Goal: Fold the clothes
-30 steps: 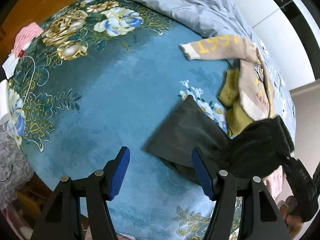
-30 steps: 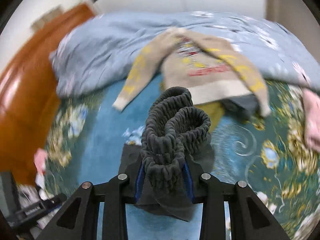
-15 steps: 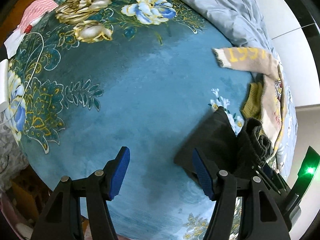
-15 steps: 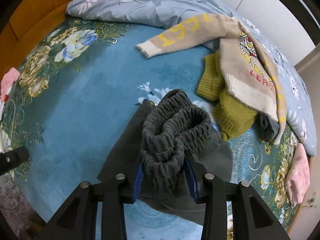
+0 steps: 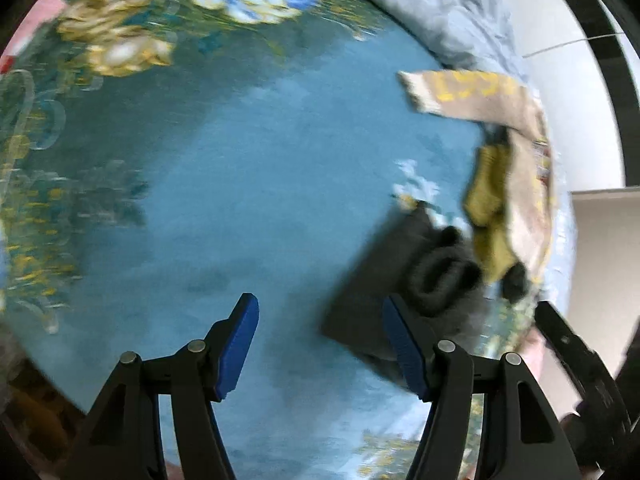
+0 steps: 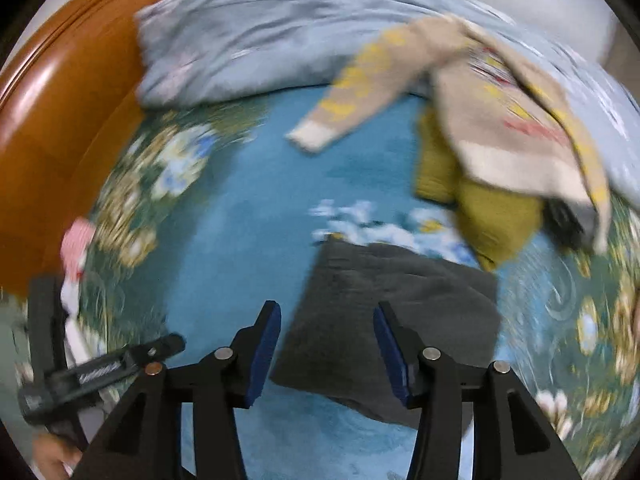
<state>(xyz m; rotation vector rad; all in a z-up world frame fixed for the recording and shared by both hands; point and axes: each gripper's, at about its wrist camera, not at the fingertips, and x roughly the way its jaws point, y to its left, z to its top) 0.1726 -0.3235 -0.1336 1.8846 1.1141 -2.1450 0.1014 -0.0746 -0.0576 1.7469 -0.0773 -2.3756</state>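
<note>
A dark grey folded garment (image 6: 392,312) lies on the blue floral bedspread (image 6: 240,240). It also shows in the left wrist view (image 5: 384,272), with its ribbed waistband (image 5: 440,280) bunched on top. My right gripper (image 6: 326,344) is open and empty just above the garment's near edge. My left gripper (image 5: 318,344) is open and empty over bare bedspread (image 5: 260,208), with the garment beside its right finger. Both views are blurred by motion.
A beige sweater with yellow lettering (image 6: 500,120) lies over a mustard garment (image 6: 492,216) beyond the grey one. A light blue duvet (image 6: 260,44) is heaped at the back. A wooden headboard (image 6: 52,136) rises at the left. A pink cloth (image 6: 78,236) lies near it.
My right gripper has opened and let go of the grey garment's waistband, and the garment now lies on the bed. The left gripper has stayed open and shifted slightly.
</note>
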